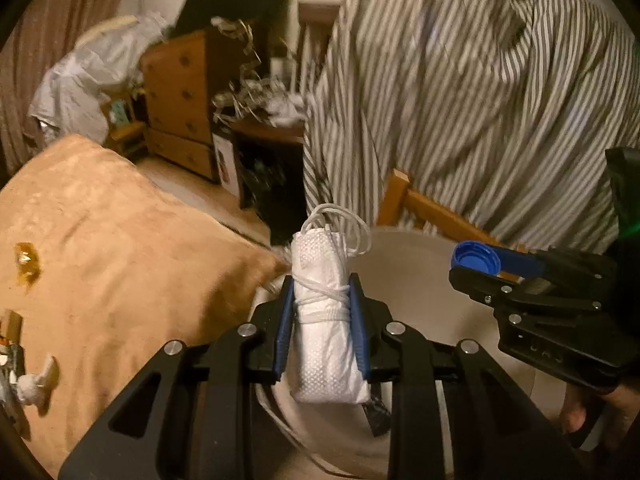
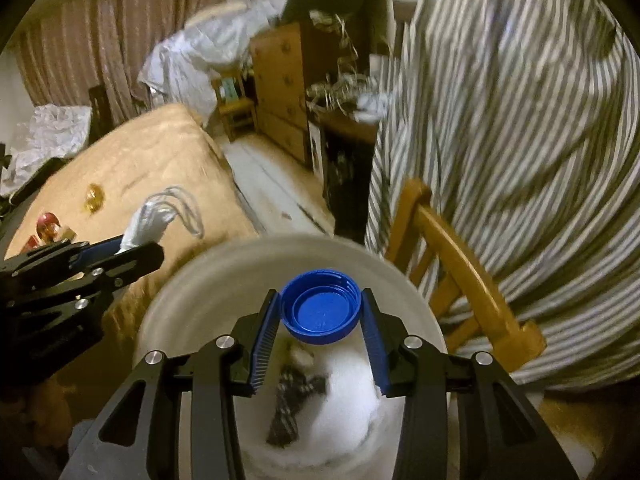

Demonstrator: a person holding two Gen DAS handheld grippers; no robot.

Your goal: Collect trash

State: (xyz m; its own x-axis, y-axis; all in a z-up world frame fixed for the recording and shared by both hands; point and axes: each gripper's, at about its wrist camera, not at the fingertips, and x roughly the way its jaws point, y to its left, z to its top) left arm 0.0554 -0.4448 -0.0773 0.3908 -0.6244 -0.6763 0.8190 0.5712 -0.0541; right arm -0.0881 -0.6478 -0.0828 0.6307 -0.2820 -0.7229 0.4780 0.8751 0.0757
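1. A rolled white fabric face mask (image 1: 326, 320), bound by its own cord, is being pinched between the blue pads of the left gripper (image 1: 322, 322).
2. A blue plastic bottle cap (image 2: 321, 307), hollow side up, is being clamped by the right gripper (image 2: 321, 312).
3. Both pieces are being held over the round white plastic bin (image 2: 208, 276), where dark scraps are already lying.
4. Each piece is best centred inside the rim before the jaws are spread, the mask's loose loops being kept off the edge.
5. More litter, including a gold foil wrapper (image 2: 94, 198), is being left on the tan velvety bedspread (image 1: 120, 240).
6. A wooden chair (image 2: 460, 264) draped with a striped shirt (image 2: 520, 120) is being passed closely; beyond, a pine dresser (image 1: 176, 100) is standing.
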